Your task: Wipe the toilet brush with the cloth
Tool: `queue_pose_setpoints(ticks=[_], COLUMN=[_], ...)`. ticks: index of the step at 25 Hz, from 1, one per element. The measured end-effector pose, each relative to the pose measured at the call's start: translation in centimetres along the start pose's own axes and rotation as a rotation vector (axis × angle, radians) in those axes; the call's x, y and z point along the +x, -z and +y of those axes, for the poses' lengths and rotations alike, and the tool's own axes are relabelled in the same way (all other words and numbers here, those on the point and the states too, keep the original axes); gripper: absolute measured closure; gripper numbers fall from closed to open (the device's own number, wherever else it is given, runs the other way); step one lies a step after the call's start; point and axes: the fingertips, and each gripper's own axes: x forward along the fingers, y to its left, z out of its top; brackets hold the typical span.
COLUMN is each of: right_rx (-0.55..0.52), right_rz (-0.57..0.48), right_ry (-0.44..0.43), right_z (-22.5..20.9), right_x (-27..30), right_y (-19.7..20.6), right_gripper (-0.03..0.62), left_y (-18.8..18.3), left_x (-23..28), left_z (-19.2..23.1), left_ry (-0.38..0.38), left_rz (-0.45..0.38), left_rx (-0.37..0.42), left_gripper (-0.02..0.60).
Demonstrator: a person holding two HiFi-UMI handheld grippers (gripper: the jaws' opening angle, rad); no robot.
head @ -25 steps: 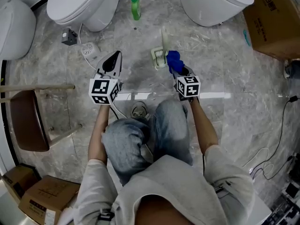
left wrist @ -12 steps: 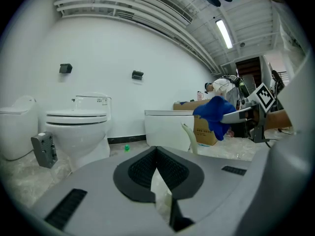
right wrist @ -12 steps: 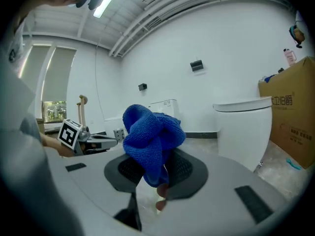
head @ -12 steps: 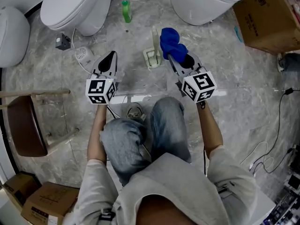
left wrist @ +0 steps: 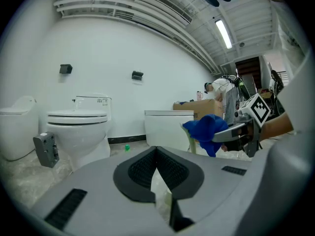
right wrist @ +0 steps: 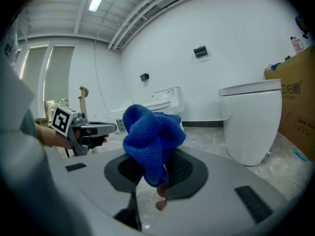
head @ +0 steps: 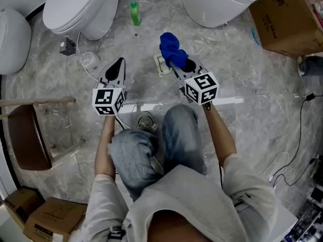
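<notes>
A staged indoor work hall, not a lived-in bathroom — a white toilet (head: 81, 9) stands free on a grey marbled floor (head: 262, 115), with a second toilet (head: 12, 39) just left of it and a third toilet (head: 217, 1) to its right. Beyond that third one sits a large cardboard box (head: 290, 16), and loose cables (head: 301, 135) trail well right of the white toilet. High above it run exposed ducts (left wrist: 167, 6) and a tube light (left wrist: 224, 33).

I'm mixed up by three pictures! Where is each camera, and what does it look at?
Head view: on the head, looking down at knees, arms, left gripper, right gripper.
Left gripper view: on that gripper, past its shut jaws, toward a toilet.
Right gripper view: on that gripper, at jaws clamping the cloth.
Shared: all show the cloth.
</notes>
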Motion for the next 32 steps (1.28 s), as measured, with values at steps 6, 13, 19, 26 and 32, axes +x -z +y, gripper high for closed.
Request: queue_pose_setpoints(ticks=[6, 13, 19, 26, 32], right_rx=[0.05, 0.145, 0.199, 0.271, 0.328], right_rz=[0.072, 0.136, 0.214, 0.319, 0.415], right_ry=[-0.008, 0.012, 0.021, 0.031, 0.05], right_z=[-0.7, -2.4, -3.1, -3.8, -4.7], right_x=[0.9, 1.4, 2.3, 4.2, 5.4], right_y=[4.5, 9.2, 13.5, 18.7, 22.5], right_gripper=[0.482, 0.482, 0.482, 0.482, 0.482], left_y=[0.4, 0.8, 1.1, 1.3, 1.6], left_x=[0.1, 0.2, 0.0, -0.1, -0.3], left_z=[0.1, 0.1, 0.4, 0.5, 0.5], left_ry=[0.004, 0.008, 0.003, 0.005, 0.002], left_rz=[0.004, 0.011, 0.024, 0.04, 0.053], left_rx=[-0.005, -0.001, 0.005, 0.025, 0.035], left_gripper=[0.563, 0.563, 0.563, 0.563, 0.563])
